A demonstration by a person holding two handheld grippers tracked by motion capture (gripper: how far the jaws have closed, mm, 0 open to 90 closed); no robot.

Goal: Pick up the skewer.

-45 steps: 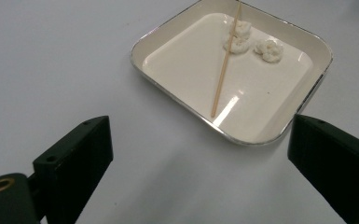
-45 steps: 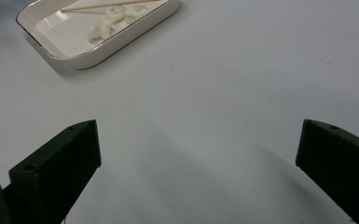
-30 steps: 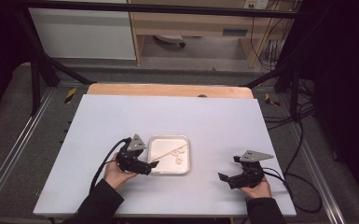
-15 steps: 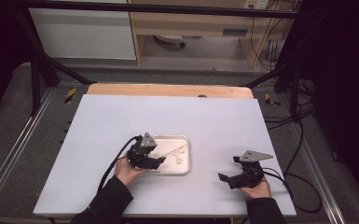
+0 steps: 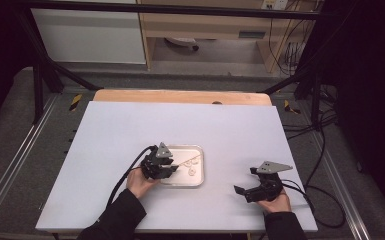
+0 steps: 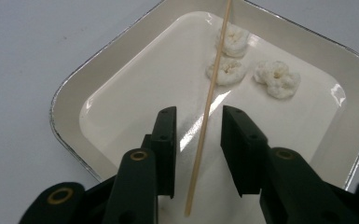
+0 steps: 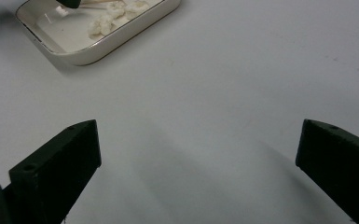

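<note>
change since earlier frame: left gripper [image 5: 172, 167] is now sitting over the tray's left part, having come in from the desk just left of it; right gripper [image 5: 247, 187] is staying parked near the desk's front right edge.
left jaws: standing spread, straddling the skewer [image 6: 208, 109] with a gap on both sides, not yet pinching it.
right jaws: standing wide apart [image 7: 198, 154], holding nothing, hovering over bare desk [image 7: 242, 70].
skewer: thin wooden stick lying in the tray, near end between the left jaws, far part crossing two of the white pieces and running out of the left gripper view's top.
tray [image 6: 70, 93]: shallow white tray with a metallic rim, sitting at centre front of the desk.
tray contents: three white puffy rings [image 6: 277, 78] clustered at the far end, plus the skewer.
risk: closing off-centre is likely rolling the thin stick away; the glossy tray floor is letting it slide.
risk 2: lifting the stick could be dragging the rings it is crossing, or nudging the light tray.
</note>
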